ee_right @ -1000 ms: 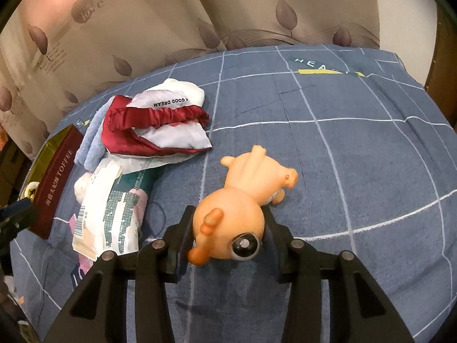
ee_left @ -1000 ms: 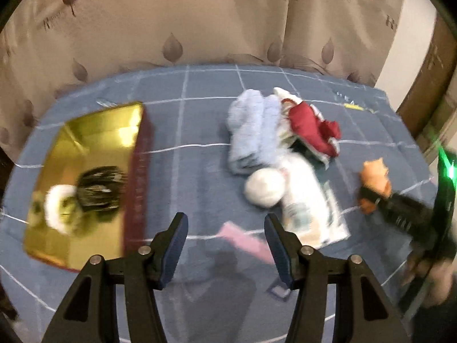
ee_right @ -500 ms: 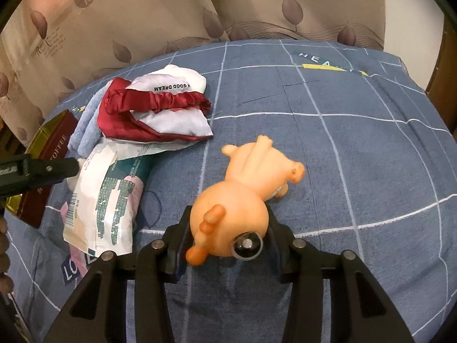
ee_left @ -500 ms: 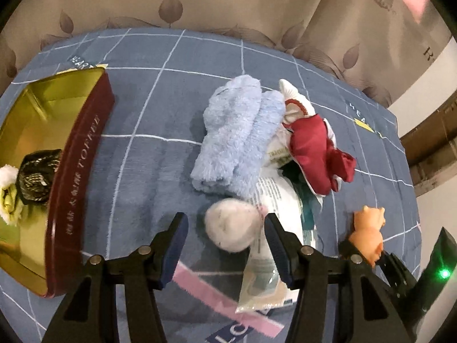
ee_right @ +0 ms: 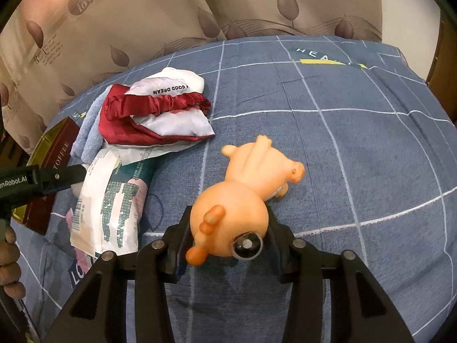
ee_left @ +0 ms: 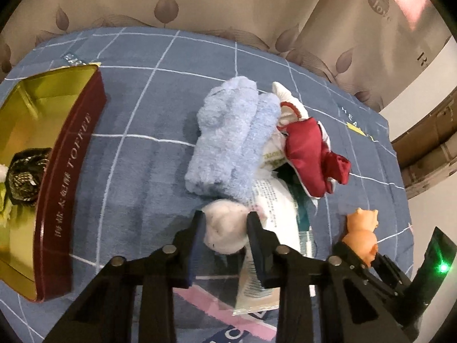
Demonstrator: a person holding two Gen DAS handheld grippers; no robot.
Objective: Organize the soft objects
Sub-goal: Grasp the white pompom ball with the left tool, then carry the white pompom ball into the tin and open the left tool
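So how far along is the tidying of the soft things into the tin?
Done: a dark bundle lies in the gold tin. In hand: left gripper is closing around the white ball; right gripper clamps the orange toy. Left: blue towel, red-and-white mask, packet.

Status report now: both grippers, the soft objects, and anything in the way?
Left gripper closing on white fluffy ball. Right gripper shut on orange toy. Gold tin open at left. Plastic packet touching ball.
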